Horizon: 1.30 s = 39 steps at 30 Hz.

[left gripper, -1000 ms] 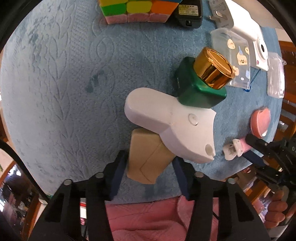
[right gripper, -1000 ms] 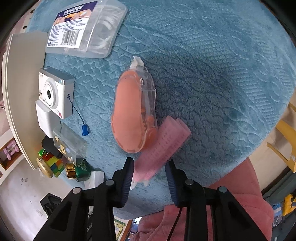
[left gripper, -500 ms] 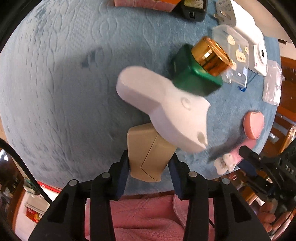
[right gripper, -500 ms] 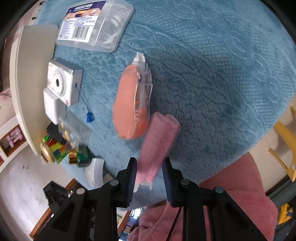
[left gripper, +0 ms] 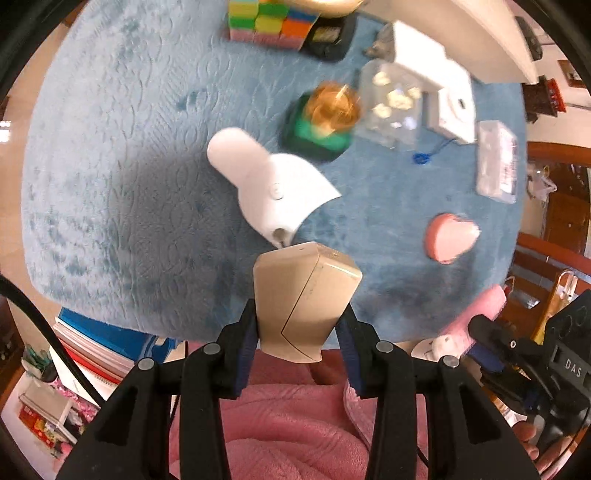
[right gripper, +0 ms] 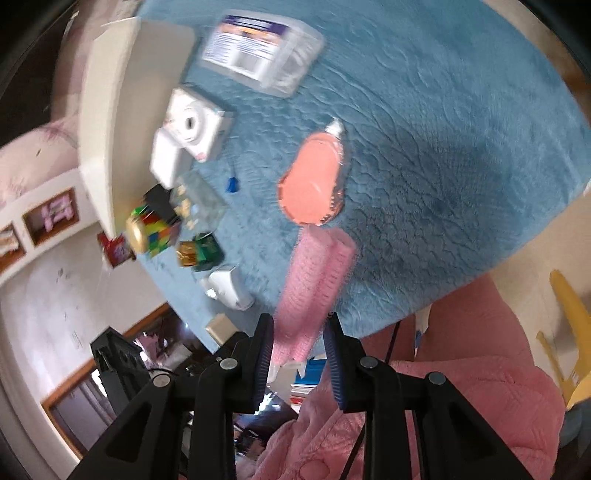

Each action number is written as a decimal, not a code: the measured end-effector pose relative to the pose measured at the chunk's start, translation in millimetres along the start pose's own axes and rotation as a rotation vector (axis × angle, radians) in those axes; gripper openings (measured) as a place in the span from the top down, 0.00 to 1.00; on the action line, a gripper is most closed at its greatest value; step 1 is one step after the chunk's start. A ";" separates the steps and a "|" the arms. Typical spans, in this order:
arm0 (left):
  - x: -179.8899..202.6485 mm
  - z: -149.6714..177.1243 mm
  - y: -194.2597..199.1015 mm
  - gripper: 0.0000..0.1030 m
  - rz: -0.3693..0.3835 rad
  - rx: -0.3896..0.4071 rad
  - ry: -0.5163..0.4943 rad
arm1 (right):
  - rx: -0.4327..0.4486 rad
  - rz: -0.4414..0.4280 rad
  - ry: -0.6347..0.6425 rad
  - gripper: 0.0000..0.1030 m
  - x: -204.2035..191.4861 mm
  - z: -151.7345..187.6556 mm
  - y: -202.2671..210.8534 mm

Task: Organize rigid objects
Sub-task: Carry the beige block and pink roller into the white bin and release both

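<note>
My left gripper (left gripper: 298, 332) is shut on a beige angular box (left gripper: 303, 299) and holds it above the near edge of the blue mat (left gripper: 122, 192). A white curved device (left gripper: 269, 188) lies on the mat just beyond it. My right gripper (right gripper: 300, 345) is shut on a pink hair roller (right gripper: 314, 280) and holds it lifted over the mat's near edge (right gripper: 461, 147). The roller also shows at the right of the left wrist view (left gripper: 476, 314). A salmon correction-tape dispenser (right gripper: 314, 177) lies on the mat just beyond the roller.
A green bottle with a gold cap (left gripper: 325, 118), a clear box (left gripper: 391, 103), a white camera (right gripper: 195, 125), a colour cube (left gripper: 269, 18), a black adapter (left gripper: 328, 33) and a clear labelled case (right gripper: 258, 51) lie along the mat's far side. A pink blanket (left gripper: 295, 424) is below.
Both grippers have lifted and pulled back toward the mat's near edge. The beige box has come away from the white device, and the pink roller from the salmon dispenser.
</note>
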<state>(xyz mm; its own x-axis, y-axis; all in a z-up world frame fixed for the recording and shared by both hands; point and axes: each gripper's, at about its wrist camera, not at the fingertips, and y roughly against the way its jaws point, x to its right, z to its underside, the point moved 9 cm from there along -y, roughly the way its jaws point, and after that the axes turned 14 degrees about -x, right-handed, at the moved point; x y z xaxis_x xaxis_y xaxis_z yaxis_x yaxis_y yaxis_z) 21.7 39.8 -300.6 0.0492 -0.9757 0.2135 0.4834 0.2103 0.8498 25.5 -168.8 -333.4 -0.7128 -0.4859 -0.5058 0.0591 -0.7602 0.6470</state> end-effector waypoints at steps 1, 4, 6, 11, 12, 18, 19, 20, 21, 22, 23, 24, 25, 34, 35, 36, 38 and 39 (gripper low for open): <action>10.8 1.8 9.4 0.57 0.005 0.015 -0.001 | 0.005 0.005 0.027 0.73 -3.0 0.5 5.9; 21.9 11.8 24.9 0.57 0.031 0.075 -0.008 | 0.027 0.011 0.105 0.73 -15.4 5.0 24.0; 29.1 21.4 39.1 0.57 0.044 0.127 -0.014 | 0.040 0.012 0.141 0.73 -31.6 -0.8 28.1; 51.8 26.8 78.0 0.57 0.049 0.236 -0.018 | 0.101 0.034 0.257 0.73 -54.2 4.0 50.5; 55.3 25.7 90.2 0.57 0.043 0.265 -0.024 | 0.112 0.036 0.278 0.73 -59.0 6.5 55.1; 80.3 -11.8 144.2 0.57 0.009 0.424 -0.059 | 0.184 0.030 0.390 0.73 -92.0 13.0 97.0; 82.6 -9.7 157.2 0.57 0.006 0.448 -0.064 | 0.199 0.031 0.410 0.73 -96.6 13.5 103.8; 85.7 -13.1 164.5 0.57 0.002 0.475 -0.070 | 0.216 0.033 0.431 0.73 -103.5 13.3 110.7; 88.3 -15.3 175.5 0.57 -0.003 0.508 -0.076 | 0.234 0.035 0.454 0.73 -111.2 12.6 116.1; 89.9 -17.5 182.2 0.57 -0.015 0.533 -0.079 | 0.247 0.036 0.471 0.73 -116.4 12.5 120.1; 92.0 -20.5 189.9 0.57 -0.033 0.558 -0.081 | 0.263 0.036 0.491 0.73 -122.5 12.5 125.8; 93.5 -24.1 198.2 0.57 -0.047 0.585 -0.081 | 0.276 0.037 0.508 0.73 -128.7 12.4 130.0; 94.6 -26.5 203.7 0.57 -0.050 0.603 -0.081 | 0.293 0.038 0.528 0.73 -136.9 10.9 133.4; 111.1 -59.5 240.6 0.57 -0.008 0.741 -0.158 | 0.412 -0.034 0.601 0.73 -191.9 -4.0 153.1; 113.6 -62.6 243.7 0.57 0.004 0.749 -0.171 | 0.427 -0.040 0.615 0.73 -198.3 -6.7 154.2; 115.8 -66.9 247.0 0.57 0.011 0.766 -0.186 | 0.441 -0.039 0.628 0.73 -203.2 -8.6 155.3; 119.7 -72.3 253.1 0.57 0.003 0.799 -0.205 | 0.471 -0.024 0.657 0.73 -212.2 -14.0 158.7; 121.2 -77.4 256.3 0.57 -0.003 0.821 -0.217 | 0.481 -0.019 0.667 0.73 -216.6 -18.2 158.1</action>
<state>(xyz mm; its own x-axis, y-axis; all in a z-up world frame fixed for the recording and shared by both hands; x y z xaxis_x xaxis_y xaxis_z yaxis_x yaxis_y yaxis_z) 219.2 -29.3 -94.2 -0.1602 -0.9607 0.2269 -0.3082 0.2670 0.9131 201.9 -191.6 -131.9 -0.1368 -0.7444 -0.6536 -0.3625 -0.5764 0.7324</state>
